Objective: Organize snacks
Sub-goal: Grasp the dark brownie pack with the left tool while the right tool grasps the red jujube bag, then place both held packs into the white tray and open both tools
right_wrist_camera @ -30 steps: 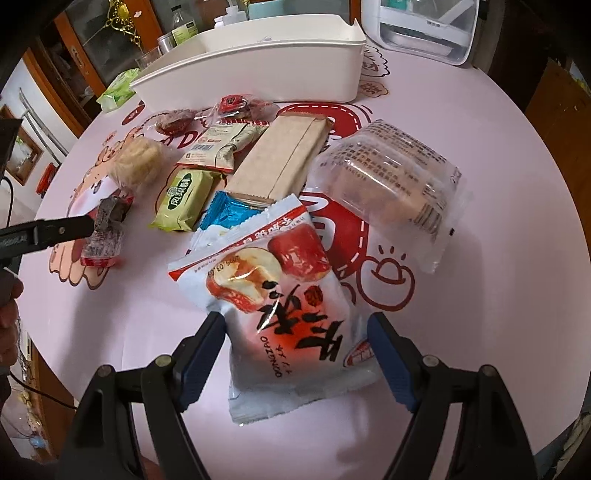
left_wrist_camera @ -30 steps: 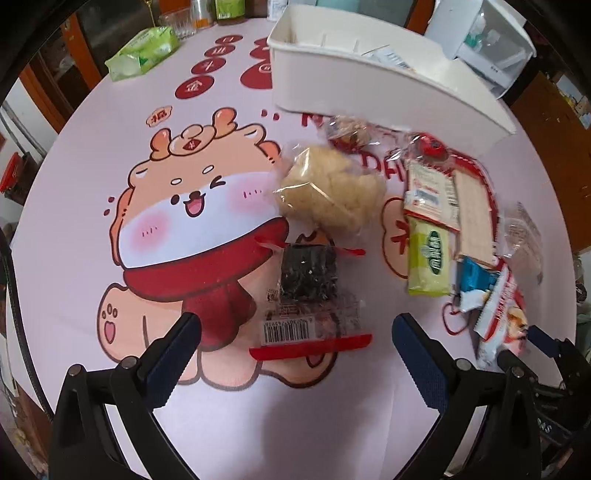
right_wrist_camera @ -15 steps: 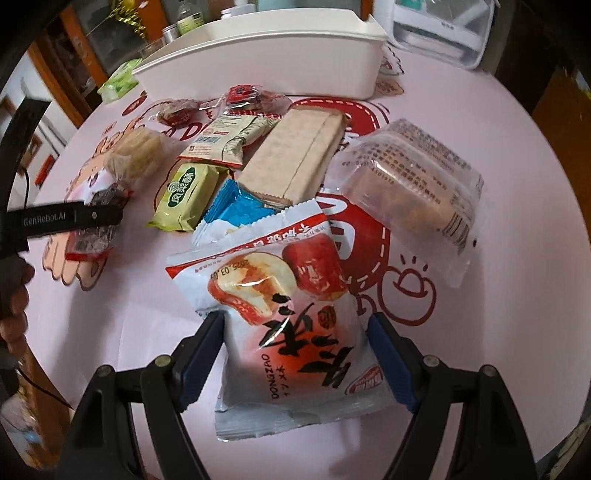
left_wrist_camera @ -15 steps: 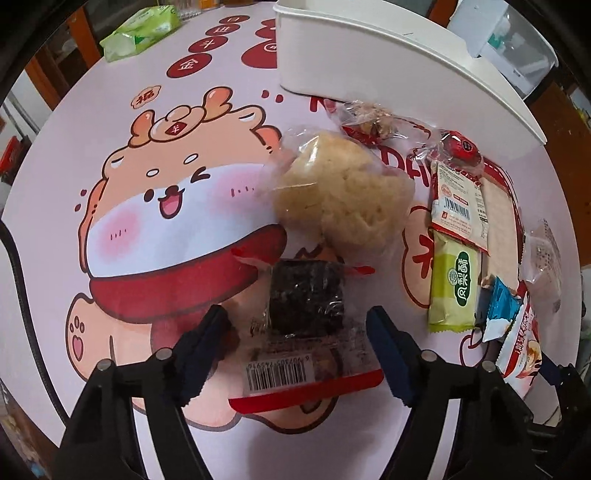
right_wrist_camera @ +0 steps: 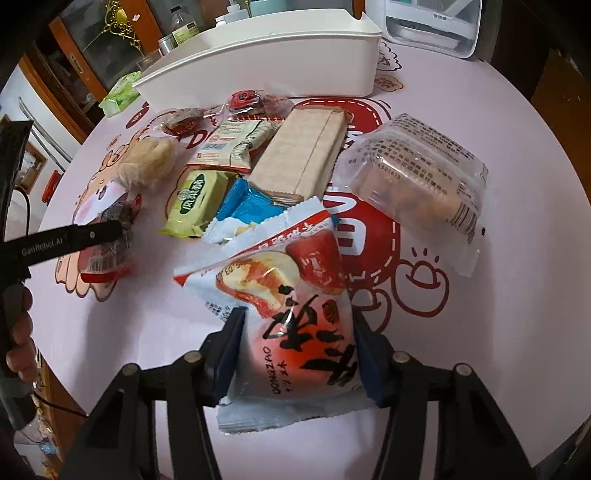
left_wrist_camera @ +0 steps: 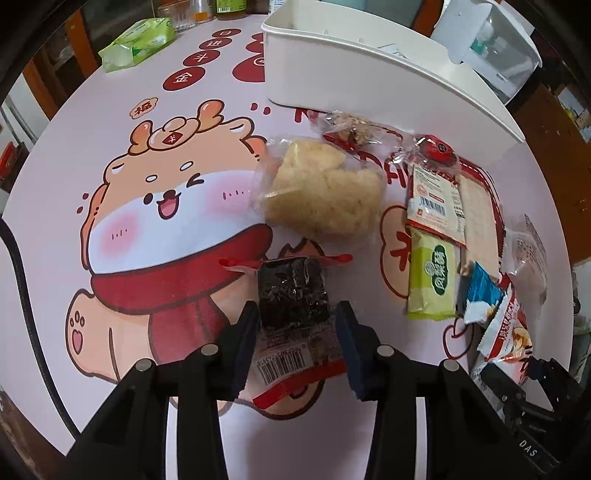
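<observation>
My left gripper (left_wrist_camera: 295, 328) is shut on a dark seaweed snack packet (left_wrist_camera: 293, 295) with a red edge and a barcode, low on the pink tablecloth. My right gripper (right_wrist_camera: 297, 339) is shut on a white and red jujube snack bag (right_wrist_camera: 291, 306). The white bin (left_wrist_camera: 369, 74) stands at the back; it also shows in the right wrist view (right_wrist_camera: 266, 62). Between lie a pale puffed rice cake (left_wrist_camera: 325, 192), a green packet (right_wrist_camera: 195, 199), a blue packet (right_wrist_camera: 251, 203), a long beige cracker pack (right_wrist_camera: 306, 151) and a clear cake pack (right_wrist_camera: 417, 177).
A green tissue pack (left_wrist_camera: 136, 44) and jars sit at the far left edge. A white appliance (right_wrist_camera: 432, 22) stands behind the bin. Small red-wrapped sweets (left_wrist_camera: 436, 147) lie near the bin wall. My left gripper's side (right_wrist_camera: 62, 243) shows in the right wrist view.
Both grippers have moved forward and closed: the left onto the seaweed packet, the right onto the jujube bag. Both were open a second ago.
</observation>
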Demonstrator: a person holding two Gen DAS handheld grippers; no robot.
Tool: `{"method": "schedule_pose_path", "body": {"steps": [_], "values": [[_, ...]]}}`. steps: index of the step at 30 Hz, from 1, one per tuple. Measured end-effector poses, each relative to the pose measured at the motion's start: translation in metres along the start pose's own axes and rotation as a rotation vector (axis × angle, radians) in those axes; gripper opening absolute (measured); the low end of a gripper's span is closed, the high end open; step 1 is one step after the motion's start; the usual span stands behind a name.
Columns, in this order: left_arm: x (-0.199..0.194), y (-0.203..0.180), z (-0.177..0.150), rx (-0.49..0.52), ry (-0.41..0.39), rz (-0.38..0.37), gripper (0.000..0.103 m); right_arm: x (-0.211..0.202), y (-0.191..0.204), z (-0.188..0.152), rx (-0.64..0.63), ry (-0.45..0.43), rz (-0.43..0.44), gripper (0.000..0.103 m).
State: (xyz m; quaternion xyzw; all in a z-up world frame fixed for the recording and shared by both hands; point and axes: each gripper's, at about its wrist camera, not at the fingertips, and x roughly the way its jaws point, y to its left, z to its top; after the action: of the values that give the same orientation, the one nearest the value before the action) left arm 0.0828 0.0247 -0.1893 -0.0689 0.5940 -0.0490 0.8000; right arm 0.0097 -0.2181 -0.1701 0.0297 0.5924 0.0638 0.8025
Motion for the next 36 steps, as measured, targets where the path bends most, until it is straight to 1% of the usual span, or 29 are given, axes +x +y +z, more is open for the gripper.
{"method": "schedule_pose_path", "body": {"steps": [1,5,10,15,21,24,27,30,32,36], "values": [[-0.002,-0.001,-0.002,0.003,-0.004,-0.006,0.040,-0.002,0.001,0.000,-0.001,0.001,0.005,0.050],[-0.017,-0.009,-0.009,0.033,-0.036,-0.020,0.040,-0.011,0.002,-0.003,-0.009,-0.010,0.020,0.048],[-0.053,-0.017,-0.013,0.068,-0.090,-0.041,0.040,-0.031,0.002,-0.004,-0.015,-0.047,0.051,0.048],[-0.091,-0.039,-0.009,0.118,-0.149,-0.065,0.040,-0.062,0.002,0.002,-0.026,-0.121,0.075,0.048],[-0.137,-0.066,-0.005,0.187,-0.218,-0.073,0.040,-0.109,0.001,0.023,-0.035,-0.251,0.097,0.048],[-0.160,-0.079,0.003,0.223,-0.259,-0.064,0.040,-0.135,0.000,0.037,-0.039,-0.326,0.097,0.048],[-0.186,-0.088,0.015,0.258,-0.307,-0.033,0.040,-0.157,0.005,0.057,-0.047,-0.392,0.082,0.048],[-0.205,-0.089,0.032,0.277,-0.349,-0.006,0.040,-0.175,0.010,0.087,-0.054,-0.450,0.059,0.048],[-0.217,-0.085,0.048,0.281,-0.377,0.007,0.040,-0.182,0.011,0.106,-0.043,-0.476,0.040,0.048],[-0.226,-0.075,0.085,0.269,-0.411,0.003,0.040,-0.193,0.012,0.149,-0.014,-0.507,0.013,0.048]]}}
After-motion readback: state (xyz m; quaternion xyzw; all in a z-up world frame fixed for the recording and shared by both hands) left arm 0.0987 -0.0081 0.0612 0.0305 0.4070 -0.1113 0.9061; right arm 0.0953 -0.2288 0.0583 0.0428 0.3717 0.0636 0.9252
